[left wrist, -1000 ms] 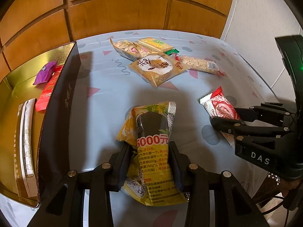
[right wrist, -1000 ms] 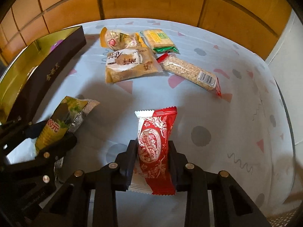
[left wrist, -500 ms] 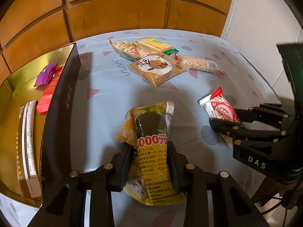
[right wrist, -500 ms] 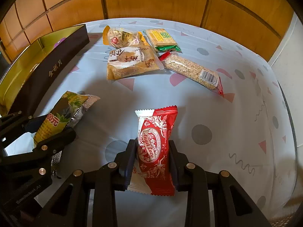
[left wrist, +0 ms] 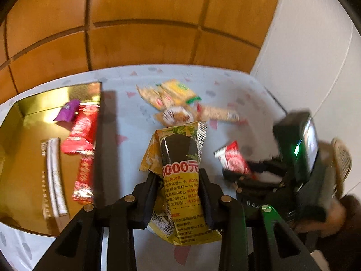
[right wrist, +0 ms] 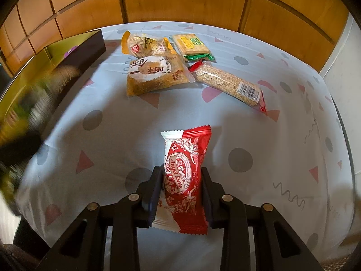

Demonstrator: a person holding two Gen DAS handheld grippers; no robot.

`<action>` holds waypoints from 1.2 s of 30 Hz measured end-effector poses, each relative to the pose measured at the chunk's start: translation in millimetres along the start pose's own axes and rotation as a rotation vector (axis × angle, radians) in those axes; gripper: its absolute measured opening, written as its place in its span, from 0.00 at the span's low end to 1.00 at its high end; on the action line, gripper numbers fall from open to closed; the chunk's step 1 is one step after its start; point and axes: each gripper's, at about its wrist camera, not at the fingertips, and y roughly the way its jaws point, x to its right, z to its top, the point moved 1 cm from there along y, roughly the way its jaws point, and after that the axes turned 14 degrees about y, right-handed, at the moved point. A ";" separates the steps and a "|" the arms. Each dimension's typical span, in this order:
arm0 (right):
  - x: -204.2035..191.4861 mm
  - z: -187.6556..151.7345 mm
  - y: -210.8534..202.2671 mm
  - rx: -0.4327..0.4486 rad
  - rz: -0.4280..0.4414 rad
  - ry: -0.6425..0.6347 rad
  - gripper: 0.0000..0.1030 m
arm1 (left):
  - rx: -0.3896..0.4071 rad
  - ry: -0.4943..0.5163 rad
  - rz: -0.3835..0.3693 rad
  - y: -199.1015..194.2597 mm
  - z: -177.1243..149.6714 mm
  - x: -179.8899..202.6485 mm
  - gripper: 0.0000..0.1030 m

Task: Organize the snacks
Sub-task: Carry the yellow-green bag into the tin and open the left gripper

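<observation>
My left gripper (left wrist: 178, 174) is shut on a yellow snack packet (left wrist: 180, 149) with a dark panel and red print, and holds it above the table. To its left lies the open gold-lined box (left wrist: 29, 122) with a dark wall. Inside it are a purple packet (left wrist: 67, 110), red packets (left wrist: 82, 131) and a white stick pack (left wrist: 54, 174). My right gripper (right wrist: 180, 174) is shut on a red and white snack packet (right wrist: 182, 164) low over the patterned tablecloth (right wrist: 270, 158). In the left wrist view that red packet (left wrist: 232, 160) shows at the right.
Further back on the cloth lie a round-label cake packet (right wrist: 155, 74), a sesame bar (right wrist: 227, 83), a yellow cracker packet with a green end (right wrist: 191, 45) and an orange packet (right wrist: 144, 45). The box (right wrist: 85, 47) sits at the left. Wooden panels stand behind the table.
My left gripper has risen with the yellow packet, lifting it off the cloth, and its view is now blurred. The right gripper and the red packet have stayed where they were.
</observation>
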 end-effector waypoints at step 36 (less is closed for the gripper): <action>1.2 -2.7 -1.0 0.024 0.025 -0.003 0.32 | -0.182 -0.250 0.319 54.7 42.6 -253.5 0.38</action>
